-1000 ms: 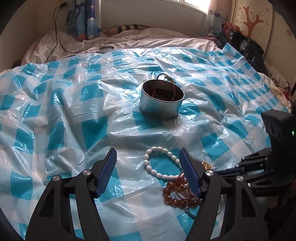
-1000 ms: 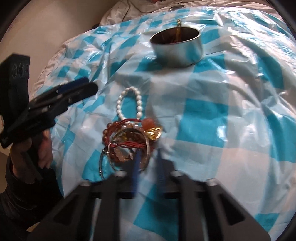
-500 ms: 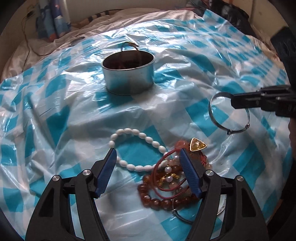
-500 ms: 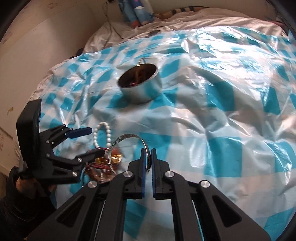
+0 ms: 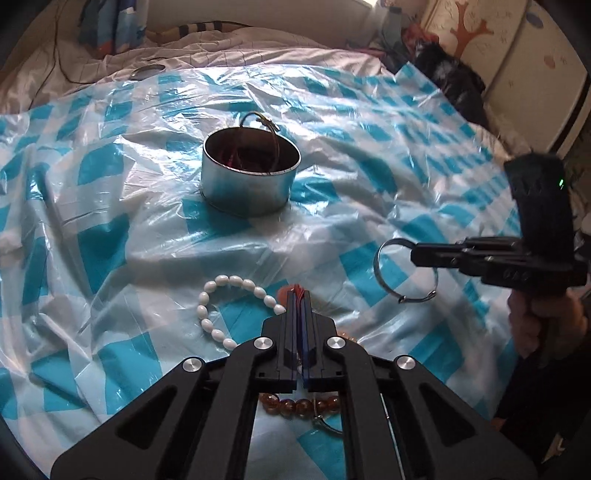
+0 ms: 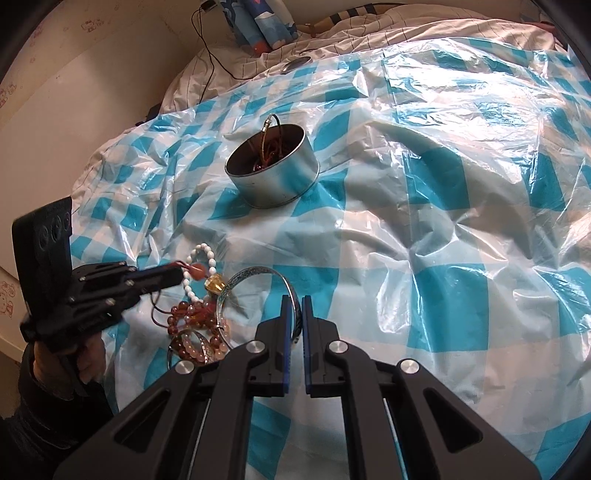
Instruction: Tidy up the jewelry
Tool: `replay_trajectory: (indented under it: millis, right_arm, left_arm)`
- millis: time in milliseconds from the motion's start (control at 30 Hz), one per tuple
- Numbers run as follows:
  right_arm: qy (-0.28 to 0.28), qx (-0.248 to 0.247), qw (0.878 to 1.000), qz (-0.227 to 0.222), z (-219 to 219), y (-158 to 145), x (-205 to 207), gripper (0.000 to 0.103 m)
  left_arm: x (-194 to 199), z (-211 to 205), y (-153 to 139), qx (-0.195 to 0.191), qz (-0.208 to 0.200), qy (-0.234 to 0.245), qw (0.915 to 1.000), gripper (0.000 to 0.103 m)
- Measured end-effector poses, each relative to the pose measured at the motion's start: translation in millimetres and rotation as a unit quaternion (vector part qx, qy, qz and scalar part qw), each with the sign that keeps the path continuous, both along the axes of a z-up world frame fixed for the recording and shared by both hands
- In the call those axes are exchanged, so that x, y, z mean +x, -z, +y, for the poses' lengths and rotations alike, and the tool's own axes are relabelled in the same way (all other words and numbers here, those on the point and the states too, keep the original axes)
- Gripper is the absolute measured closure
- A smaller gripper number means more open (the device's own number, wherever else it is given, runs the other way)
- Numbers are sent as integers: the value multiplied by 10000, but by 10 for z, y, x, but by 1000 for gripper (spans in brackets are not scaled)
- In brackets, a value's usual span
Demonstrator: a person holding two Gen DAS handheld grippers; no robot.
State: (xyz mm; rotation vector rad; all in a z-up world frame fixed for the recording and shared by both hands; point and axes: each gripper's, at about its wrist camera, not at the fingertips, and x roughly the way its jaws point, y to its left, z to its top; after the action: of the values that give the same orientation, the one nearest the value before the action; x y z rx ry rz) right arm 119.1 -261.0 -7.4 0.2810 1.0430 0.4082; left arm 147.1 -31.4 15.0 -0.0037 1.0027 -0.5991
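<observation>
A round metal tin [image 5: 249,177] with jewelry inside stands on the blue-checked plastic sheet; it also shows in the right wrist view [image 6: 273,173]. My right gripper [image 6: 295,308] is shut on a silver bangle [image 6: 258,275], held above the sheet [image 5: 384,273]. My left gripper [image 5: 300,295] is shut on a red cord bracelet [image 6: 184,266] at the pile. A white bead bracelet [image 5: 221,284] and amber bead bracelets [image 6: 192,317] lie beside it.
The plastic sheet [image 6: 424,229] covers a bed. A small round lid [image 5: 147,71] and a cable lie on the bedding behind. A blue patterned bundle [image 6: 258,26] stands by the wall. Dark bags [image 5: 450,77] sit at the far right.
My left gripper has closed on the red cord in the pile. My right gripper has lifted the silver bangle off the pile and holds it up.
</observation>
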Motion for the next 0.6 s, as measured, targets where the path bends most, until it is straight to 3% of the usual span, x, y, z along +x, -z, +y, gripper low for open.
replay_trajectory:
  millis: [200, 600]
  right_arm:
    - [23, 229, 9997, -29, -10, -40, 29, 97]
    - [223, 925, 9944, -466, -93, -274, 104, 97]
  left_arm:
    - [60, 130, -112, -396, -4, -104, 9992, 102]
    - [95, 127, -345, -612, -272, -84, 9977, 101]
